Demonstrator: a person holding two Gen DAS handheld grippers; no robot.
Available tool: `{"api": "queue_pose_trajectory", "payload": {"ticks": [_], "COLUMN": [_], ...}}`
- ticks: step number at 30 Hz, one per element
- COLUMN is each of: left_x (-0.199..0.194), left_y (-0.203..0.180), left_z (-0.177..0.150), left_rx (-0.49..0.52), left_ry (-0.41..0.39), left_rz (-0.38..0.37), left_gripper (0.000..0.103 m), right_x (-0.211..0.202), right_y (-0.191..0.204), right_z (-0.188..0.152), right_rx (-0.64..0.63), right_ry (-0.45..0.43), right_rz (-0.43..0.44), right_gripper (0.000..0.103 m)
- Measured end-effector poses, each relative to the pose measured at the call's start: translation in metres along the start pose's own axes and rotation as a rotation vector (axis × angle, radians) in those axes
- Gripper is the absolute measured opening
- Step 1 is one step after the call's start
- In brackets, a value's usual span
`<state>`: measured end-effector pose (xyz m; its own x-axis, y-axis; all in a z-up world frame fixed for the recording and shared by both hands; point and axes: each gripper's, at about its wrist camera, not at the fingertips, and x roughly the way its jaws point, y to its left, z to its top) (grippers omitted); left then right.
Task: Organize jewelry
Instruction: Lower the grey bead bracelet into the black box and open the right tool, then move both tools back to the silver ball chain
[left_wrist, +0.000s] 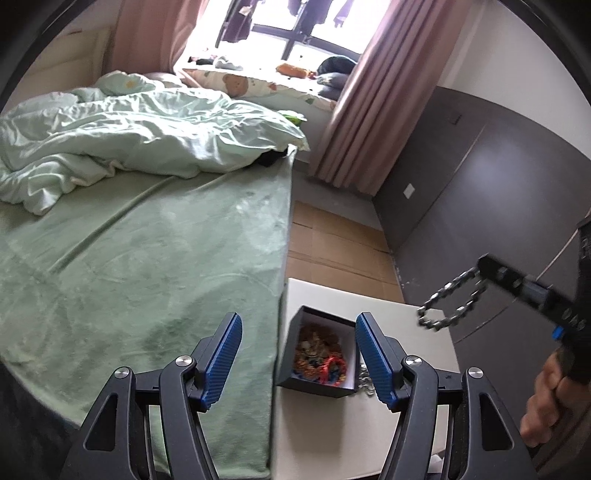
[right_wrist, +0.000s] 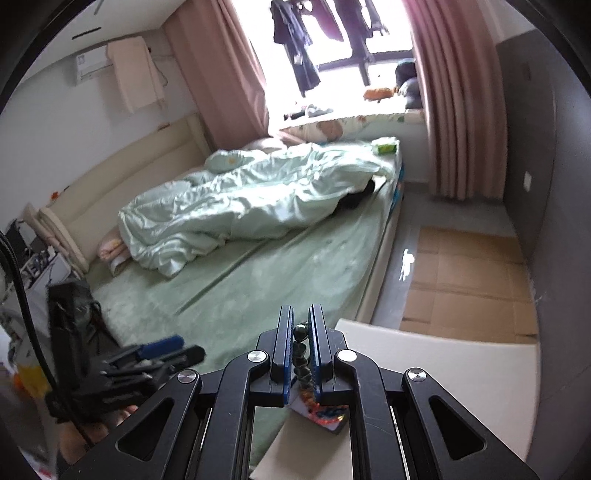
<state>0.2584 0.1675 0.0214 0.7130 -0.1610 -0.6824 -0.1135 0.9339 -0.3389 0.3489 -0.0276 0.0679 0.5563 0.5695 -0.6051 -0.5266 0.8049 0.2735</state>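
Observation:
An open black box (left_wrist: 318, 384) holding a tangle of colourful jewelry (left_wrist: 320, 360) sits on a white table (left_wrist: 406, 321) beside the bed. My left gripper (left_wrist: 299, 354) hovers over the box, open, with nothing pressed between its blue pads. To the right, my right gripper (left_wrist: 480, 266) is shut on a dark beaded bracelet (left_wrist: 450, 302) that hangs in a loop above the table. In the right wrist view the bracelet's beads (right_wrist: 301, 354) show between the shut fingers of the right gripper (right_wrist: 300, 314), with the box (right_wrist: 321, 410) below. The left gripper (right_wrist: 162, 354) appears blurred at the left.
A silver chain (left_wrist: 365, 376) lies beside the box, partly hidden by my finger. A green bed (left_wrist: 147, 258) with a crumpled duvet (left_wrist: 129, 133) borders the table on the left. Flattened cardboard (left_wrist: 332, 240) covers the floor; a dark wardrobe (left_wrist: 480, 184) stands at the right.

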Motion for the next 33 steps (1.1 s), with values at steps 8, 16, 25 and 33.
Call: {"api": "queue_pose_trajectory", "payload": {"ticks": [8, 16, 25, 33], "left_x": [0.010, 0.040, 0.085, 0.114], "left_y": [0.009, -0.020, -0.085, -0.118], "left_z": [-0.002, -0.015, -0.046, -0.083], "left_rx": [-0.004, 0.049, 0.186, 0.153], "left_ry": [0.018, 0.061, 0.152, 0.192], "left_rz": [0.032, 0.019, -0.015, -0.004], "left_gripper": [0.065, 0.065, 0.065, 0.065], "right_x": [0.054, 0.033, 0.005, 0.002], "right_y": [-0.010, -0.053, -0.120, -0.171], "right_z": [-0.022, -0.040, -0.084, -0.117], "right_rx": [0.023, 0.054, 0.153, 0.275], "right_ry": [0.126, 0.097, 0.080, 0.104], "right_rz": [-0.021, -0.042, -0.058, -0.071], "right_gripper": [0.051, 0.064, 0.064, 0.064]}}
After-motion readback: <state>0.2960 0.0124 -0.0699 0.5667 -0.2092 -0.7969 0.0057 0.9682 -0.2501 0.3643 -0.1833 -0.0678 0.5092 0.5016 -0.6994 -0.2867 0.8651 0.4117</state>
